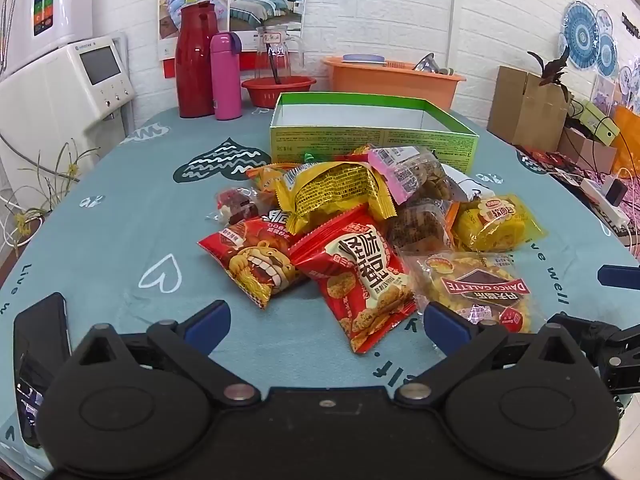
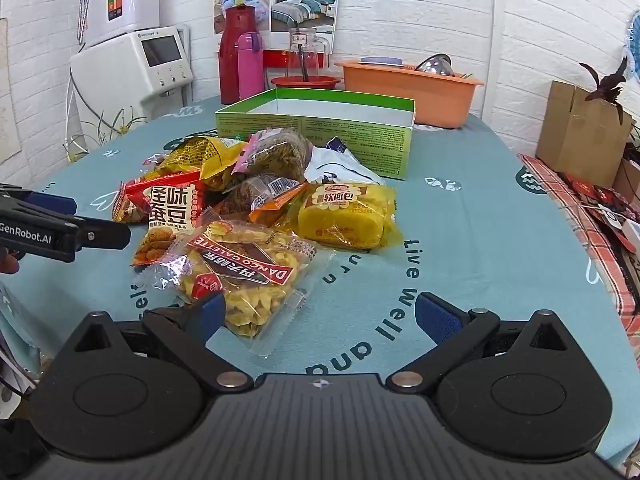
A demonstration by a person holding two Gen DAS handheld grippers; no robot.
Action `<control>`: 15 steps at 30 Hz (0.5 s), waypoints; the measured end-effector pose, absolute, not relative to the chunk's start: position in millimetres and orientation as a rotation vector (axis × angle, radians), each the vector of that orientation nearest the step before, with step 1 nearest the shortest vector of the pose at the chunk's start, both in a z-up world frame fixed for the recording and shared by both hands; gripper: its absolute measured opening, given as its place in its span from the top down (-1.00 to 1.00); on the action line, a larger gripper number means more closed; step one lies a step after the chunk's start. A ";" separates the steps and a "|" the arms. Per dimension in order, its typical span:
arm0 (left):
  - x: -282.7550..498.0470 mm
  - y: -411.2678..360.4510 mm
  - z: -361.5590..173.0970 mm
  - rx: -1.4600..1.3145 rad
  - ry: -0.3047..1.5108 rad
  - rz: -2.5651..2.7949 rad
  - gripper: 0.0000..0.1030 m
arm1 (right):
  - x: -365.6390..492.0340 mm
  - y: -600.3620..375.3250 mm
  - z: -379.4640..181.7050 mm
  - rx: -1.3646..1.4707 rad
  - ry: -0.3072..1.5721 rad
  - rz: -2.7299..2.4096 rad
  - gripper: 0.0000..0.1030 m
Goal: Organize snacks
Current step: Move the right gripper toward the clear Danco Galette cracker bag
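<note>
Two grippers we hold low over the table (image 1: 120, 216), both with jaws wide apart and nothing between them: the left gripper (image 1: 326, 322) and the right gripper (image 2: 318, 314), each of matte black plastic with blue ribbed pads. Just beyond our left gripper lies a glossy red foil packet (image 1: 360, 280) with crimped ends, touching a second red packet printed with a lion face (image 1: 256, 264). Beside the left finger of our right gripper lies a clear crinkled bag of yellow twisted biscuits (image 2: 244, 276), flat on the soft teal cloth. Behind it we see a yellow soft-bread pack (image 2: 344, 216), plump and shiny, and a wrinkled gold wrapper (image 1: 336, 192) on top of the heap of snacks. Farther back stands an open green cardboard box (image 1: 372, 140), rectangular and with white inner walls, touching the heap. Near the white brick wall stand a smooth red flask (image 1: 196, 60), a pink bottle (image 1: 226, 76) and an orange plastic tub (image 1: 392, 80).
</note>
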State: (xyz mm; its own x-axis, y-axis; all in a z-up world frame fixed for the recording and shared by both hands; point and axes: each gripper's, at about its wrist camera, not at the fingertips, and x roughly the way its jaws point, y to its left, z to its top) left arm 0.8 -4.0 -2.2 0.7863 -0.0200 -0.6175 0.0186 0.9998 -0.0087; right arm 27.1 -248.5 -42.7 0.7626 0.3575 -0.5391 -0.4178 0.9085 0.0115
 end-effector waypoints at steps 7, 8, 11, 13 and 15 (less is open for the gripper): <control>2.8 -8.4 -2.4 0.004 0.671 -0.029 -1.00 | 31.5 -248.1 -48.6 -0.093 0.568 0.431 -1.00; 3.2 -9.2 -2.5 0.006 0.673 -0.030 -1.00 | 30.6 -248.7 -49.0 -0.093 0.569 0.435 -1.00; 4.7 -11.4 -2.4 0.010 0.674 -0.027 -1.00 | 32.7 -246.5 -53.3 -0.095 0.568 0.442 -1.00; 5.2 -11.8 -2.4 0.009 0.675 -0.026 -1.00 | 32.7 -247.9 -53.9 -0.095 0.567 0.445 -1.00; 5.3 -12.4 -2.6 0.009 0.677 -0.027 -1.00 | 32.0 -249.5 -54.0 -0.091 0.566 0.446 -1.00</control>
